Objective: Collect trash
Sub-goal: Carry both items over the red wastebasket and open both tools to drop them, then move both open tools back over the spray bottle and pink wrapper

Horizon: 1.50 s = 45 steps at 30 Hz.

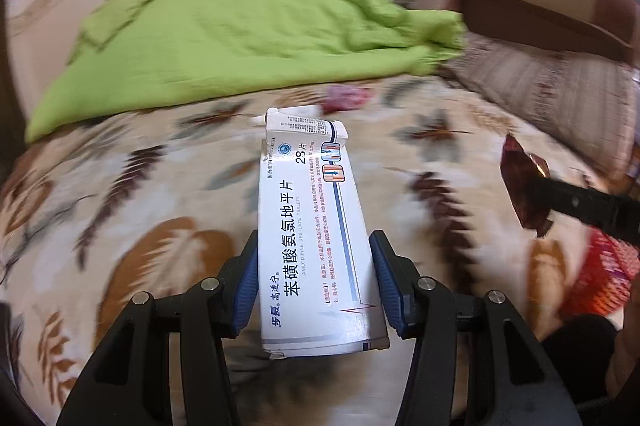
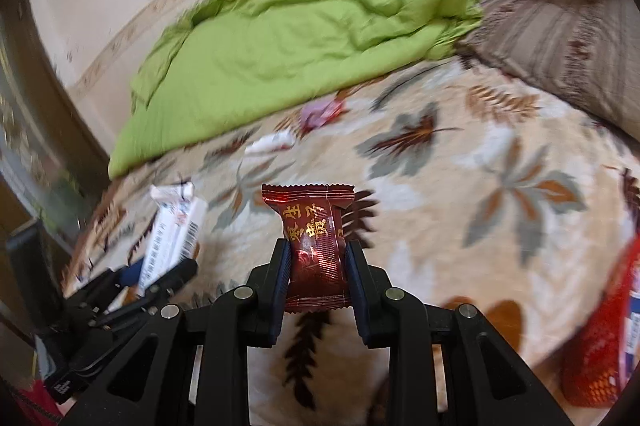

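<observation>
My left gripper (image 1: 316,246) is shut on a white medicine box (image 1: 316,234) with blue print, its far flap open, held above the bed. My right gripper (image 2: 318,258) is shut on a dark red candy wrapper (image 2: 314,246) with gold characters. In the left wrist view the red wrapper (image 1: 520,182) shows at the right, pinched by the other gripper's black finger. The right wrist view shows the medicine box (image 2: 172,242) at the left in the left gripper. A small white tube (image 2: 270,142) and a purple crumpled wrapper (image 2: 320,114) lie on the blanket farther off.
The bed is covered by a cream blanket with a leaf pattern (image 2: 460,186). A green quilt (image 2: 280,38) is bunched at the far side, with striped pillows (image 2: 560,42) to the right. A red mesh basket (image 2: 600,346) sits at the near right edge.
</observation>
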Tool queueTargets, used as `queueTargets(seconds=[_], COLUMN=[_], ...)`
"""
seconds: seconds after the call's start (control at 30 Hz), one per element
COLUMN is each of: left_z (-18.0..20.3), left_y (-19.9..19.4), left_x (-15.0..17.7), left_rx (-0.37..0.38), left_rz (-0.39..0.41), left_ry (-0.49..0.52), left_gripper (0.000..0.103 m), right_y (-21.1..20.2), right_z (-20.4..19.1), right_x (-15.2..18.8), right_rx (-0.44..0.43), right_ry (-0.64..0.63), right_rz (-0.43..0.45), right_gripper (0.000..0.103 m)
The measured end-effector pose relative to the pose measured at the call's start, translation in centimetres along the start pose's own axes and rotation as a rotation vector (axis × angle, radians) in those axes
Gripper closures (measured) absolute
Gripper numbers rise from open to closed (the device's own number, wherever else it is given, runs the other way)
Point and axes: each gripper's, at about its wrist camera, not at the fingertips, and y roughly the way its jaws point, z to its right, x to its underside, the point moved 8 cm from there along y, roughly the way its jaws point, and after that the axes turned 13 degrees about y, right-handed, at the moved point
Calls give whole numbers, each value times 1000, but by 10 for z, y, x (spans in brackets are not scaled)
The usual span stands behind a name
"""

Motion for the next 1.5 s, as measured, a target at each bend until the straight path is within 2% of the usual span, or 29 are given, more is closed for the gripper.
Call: queueTargets(seconds=[0.17, 0.33, 0.47, 0.6, 0.77, 0.83, 0.9, 1.0, 1.17, 1.33, 1.5], left_z=[61, 140, 215, 285, 352, 372, 383, 376, 323, 235, 113], left_y=[-14, -28, -35, -37, -32, -30, -24, -14, -3, 10, 34], left_x=[-35, -72, -92, -104, -110, -109, -108, -108, -105, -108, -103], left_rx=[172, 357, 527, 658, 741, 766, 747, 753, 677, 537, 349], left_rz=[41, 69, 41, 7, -26, -32, -56, -79, -89, -63, -57], left_ry=[99, 200, 269, 332, 395, 413, 423, 385, 309, 260, 172], left_gripper=[52, 52, 52, 52, 52, 51, 43, 43, 43, 41, 39], right_y=[-69, -139, -177, -195, -206, -207, -215, -219, -200, -148, -85], right_z=[55, 139, 209, 259, 293, 302, 307, 308, 279, 212, 143], right_x=[-23, -35, -31, -25, -25, -25, -26, -25, -33, -52, -62], right_rx=[51, 188, 303, 354, 405, 424, 429, 442, 343, 209, 110], right_ry=[112, 242, 341, 438, 488, 498, 504, 490, 457, 340, 222], right_rz=[111, 211, 248, 265, 271, 260, 285, 296, 284, 208, 108], right_gripper=[73, 73, 73, 73, 70, 55, 50, 50, 50, 50, 50])
